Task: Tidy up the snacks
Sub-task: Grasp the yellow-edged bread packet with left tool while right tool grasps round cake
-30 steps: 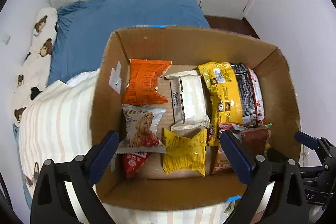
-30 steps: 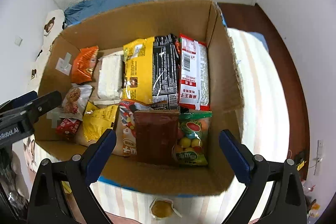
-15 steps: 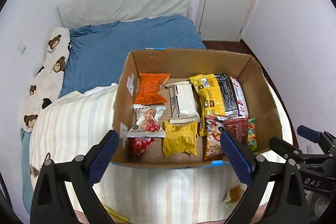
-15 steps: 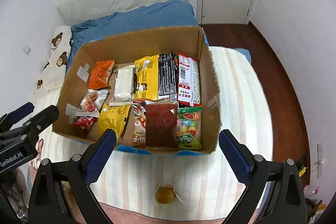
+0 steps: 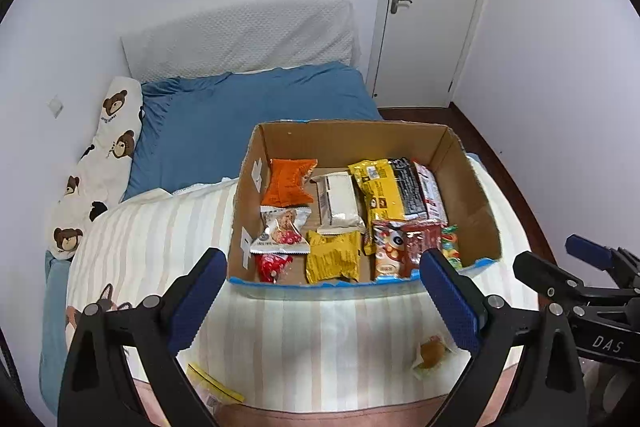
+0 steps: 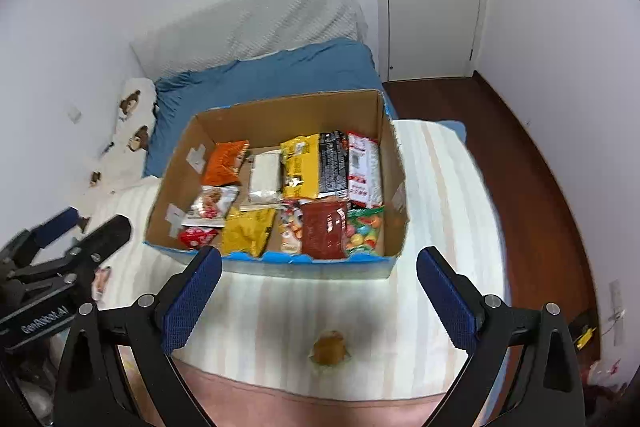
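- You see a brown cardboard box (image 5: 476, 187) with a blue lower edge.
- You see orange (image 5: 289, 182), white (image 5: 338, 197) and yellow (image 5: 332, 259) packets inside.
- The blanket (image 5: 160, 239) is cream-striped; the sheet (image 5: 224, 127) is blue.
- The gripper pads (image 6: 192, 301) are blue.

Both wrist views overlook the snack box (image 5: 472, 183) from above.

A brown cardboard box (image 5: 472, 187) is set on the striped bed, open on top. Snack packets (image 5: 380, 191) are laid flat inside in rows. One small wrapped bun (image 6: 329, 347) is left outside, near the bed's edge.
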